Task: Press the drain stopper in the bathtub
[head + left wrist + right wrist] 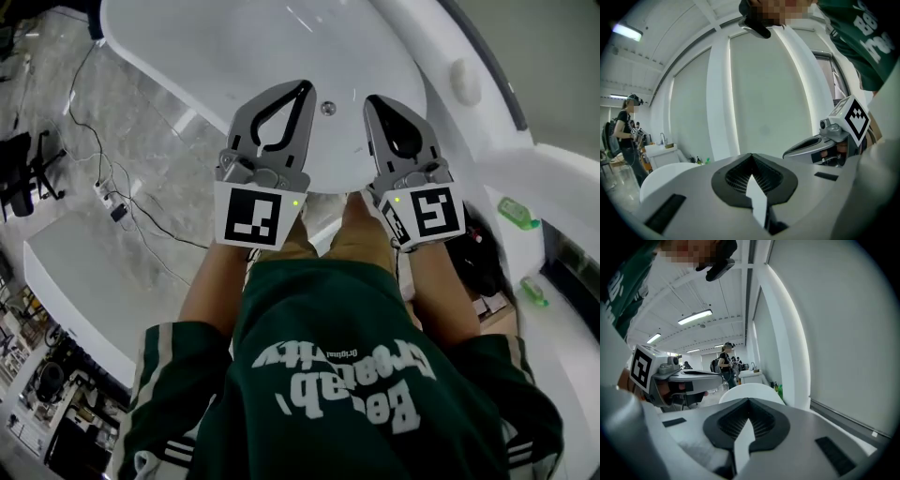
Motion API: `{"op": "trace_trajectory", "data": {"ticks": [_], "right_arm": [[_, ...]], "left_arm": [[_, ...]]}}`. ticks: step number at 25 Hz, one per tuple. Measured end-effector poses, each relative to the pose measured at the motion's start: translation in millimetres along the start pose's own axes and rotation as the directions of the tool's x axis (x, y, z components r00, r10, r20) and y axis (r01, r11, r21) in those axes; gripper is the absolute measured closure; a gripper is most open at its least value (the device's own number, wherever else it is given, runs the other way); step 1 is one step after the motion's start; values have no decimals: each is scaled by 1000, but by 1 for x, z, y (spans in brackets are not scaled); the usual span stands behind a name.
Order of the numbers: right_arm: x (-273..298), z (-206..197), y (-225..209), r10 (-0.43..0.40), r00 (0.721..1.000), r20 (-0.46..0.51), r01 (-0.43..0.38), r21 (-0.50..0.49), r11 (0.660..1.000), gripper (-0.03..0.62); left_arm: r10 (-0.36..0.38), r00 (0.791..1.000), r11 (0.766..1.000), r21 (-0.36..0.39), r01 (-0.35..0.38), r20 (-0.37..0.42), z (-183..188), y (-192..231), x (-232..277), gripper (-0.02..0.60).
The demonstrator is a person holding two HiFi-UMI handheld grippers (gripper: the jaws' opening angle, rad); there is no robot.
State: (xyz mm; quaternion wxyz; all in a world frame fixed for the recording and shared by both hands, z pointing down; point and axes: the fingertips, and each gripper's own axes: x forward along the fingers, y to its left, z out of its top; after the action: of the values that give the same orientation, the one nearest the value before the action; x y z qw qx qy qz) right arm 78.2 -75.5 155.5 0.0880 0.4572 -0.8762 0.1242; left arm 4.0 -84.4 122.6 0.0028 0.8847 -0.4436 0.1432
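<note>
From the head view, the white bathtub (234, 47) lies ahead of me, and its small round metal drain stopper (327, 108) sits on the tub floor. Both grippers are held up side by side above the near rim, with the stopper showing between their tips. My left gripper (303, 89) is shut with nothing in it, and so is my right gripper (369, 101). The left gripper view shows its shut jaw tips (751, 158) against a pale wall, with the right gripper (825, 140) alongside. The right gripper view shows its own closed tips (748, 403). Neither gripper view shows the stopper.
Cables and a power strip (111, 202) lie on the marble floor at left, near a black chair (23, 173) and a white platform (75, 281). Green bottles (516, 212) stand on a ledge at right. Another person (725, 363) stands far off in the room.
</note>
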Motion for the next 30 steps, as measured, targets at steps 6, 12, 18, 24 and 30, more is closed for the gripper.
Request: {"op": "trace_trajectory", "data": {"ticks": [6,12,18,24,30], "right_arm": [[28,-75,-42,13,994,-105,-14,-17,1000,580],[45,-148,-44,-7,981,-196,0,-38,999,580],[63,-232,-38,50,962,-268,-54,-5,999,580],[109,-303,-28,88,938,-335,-95,-4,995,580],[144,-375,-36,120,911,-394,-114,39,993,580]], "left_arm": [[77,992,997,30,-75,-97,-56,15,25,572],[53,987,999,-2,-54,-154,-145,19,20,572],[37,973,991,-115,-64,-226,-233,8,36,572],[-11,967,978,-205,-43,-255,-299,14,58,572],[-38,969,983,-184,-9,-246,-340,12,81,572]]}}
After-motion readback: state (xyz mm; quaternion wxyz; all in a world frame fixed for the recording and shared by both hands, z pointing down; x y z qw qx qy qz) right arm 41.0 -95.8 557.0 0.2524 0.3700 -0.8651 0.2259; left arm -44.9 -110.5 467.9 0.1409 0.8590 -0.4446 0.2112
